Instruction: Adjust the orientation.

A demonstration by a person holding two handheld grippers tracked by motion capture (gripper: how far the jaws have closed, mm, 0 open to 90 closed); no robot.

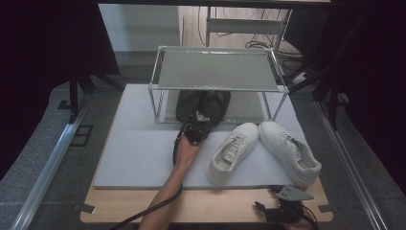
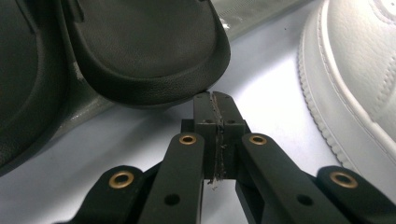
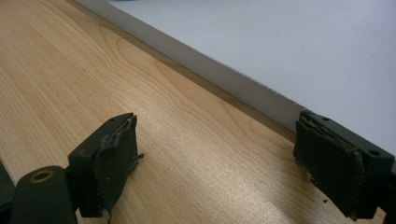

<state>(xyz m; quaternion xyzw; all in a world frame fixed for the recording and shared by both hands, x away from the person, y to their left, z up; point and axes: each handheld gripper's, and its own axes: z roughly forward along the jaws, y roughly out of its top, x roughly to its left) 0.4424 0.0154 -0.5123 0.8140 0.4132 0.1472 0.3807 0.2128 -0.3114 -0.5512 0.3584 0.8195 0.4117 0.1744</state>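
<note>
A pair of black slippers (image 1: 203,103) lies on the bottom tier of a metal rack (image 1: 218,69), heels sticking out toward me. My left gripper (image 1: 202,119), held in a hand, points at them. In the left gripper view its pads are pressed together with nothing between them, and the left gripper (image 2: 215,100) tip sits just under the rim of one black slipper (image 2: 144,46). Two white sneakers (image 1: 234,151) (image 1: 289,151) lie on the pale mat (image 1: 139,153) to the right. My right gripper (image 1: 268,208) rests at the table's front right; in its own view the right gripper (image 3: 217,135) stands open over bare wood (image 3: 70,70).
The rack has a frosted top shelf on thin metal legs. A white sneaker's toe (image 2: 359,70) lies close to the right of my left gripper. The mat's edge (image 3: 261,93) runs just ahead of the right gripper. Cables trail off the table's front.
</note>
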